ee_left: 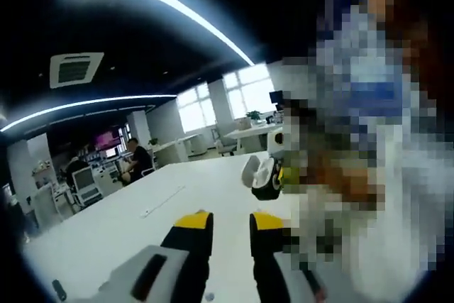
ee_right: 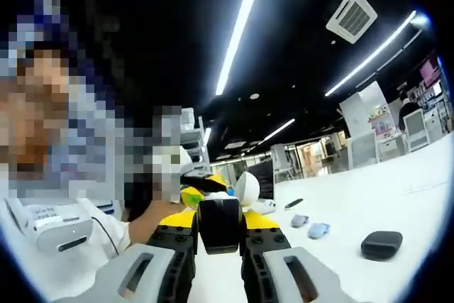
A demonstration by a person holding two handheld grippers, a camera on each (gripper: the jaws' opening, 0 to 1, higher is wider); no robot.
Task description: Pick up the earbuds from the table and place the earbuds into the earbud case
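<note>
Two small pale things (ee_right: 310,226) lie on the white table (ee_right: 397,189) in my right gripper view, close together, likely the earbuds though too small for me to be sure. A dark rounded pad-like thing (ee_right: 381,244) sits near them, lower right, and a thin dark object (ee_right: 294,204) lies further back. Ceiling light strips (ee_right: 241,26) and a vent (ee_right: 352,15) run overhead. A person in a white top with a grey device (ee_right: 53,230) at the chest stands at the left of that view.

My right gripper (ee_right: 220,226) is pinching a black case (ee_right: 218,223) between its yellow-tipped jaws; a white rounded part (ee_right: 247,188), apparently the open lid, rises just behind it. The other gripper's yellow tip shows just beyond.

In my left gripper view, the left gripper (ee_left: 232,223) has its jaws set a little apart with nothing between them, raised over the table (ee_left: 128,225). The case (ee_left: 264,177) with its white lid shows ahead, right of centre, held up off the table. People sit at desks (ee_left: 135,161) far back by the windows (ee_left: 227,101).
</note>
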